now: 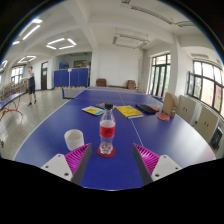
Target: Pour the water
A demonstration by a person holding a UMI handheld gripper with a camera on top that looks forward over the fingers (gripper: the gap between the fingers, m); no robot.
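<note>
Bottle of clear plastic with a red cap and red label stands upright on the blue tabletop, between the two fingers of the claw, with a gap at each side. The claw is wide. A white cup stands near the left finger. Farther off lie yellow papers.

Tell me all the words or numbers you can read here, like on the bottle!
None can be read.
Bottle, standing between the open gripper's fingers: it has a red label, but any print is too small to read.
White cup: no writing shows.
Yellow items further along the blue table: any print is too small to read.
</note>
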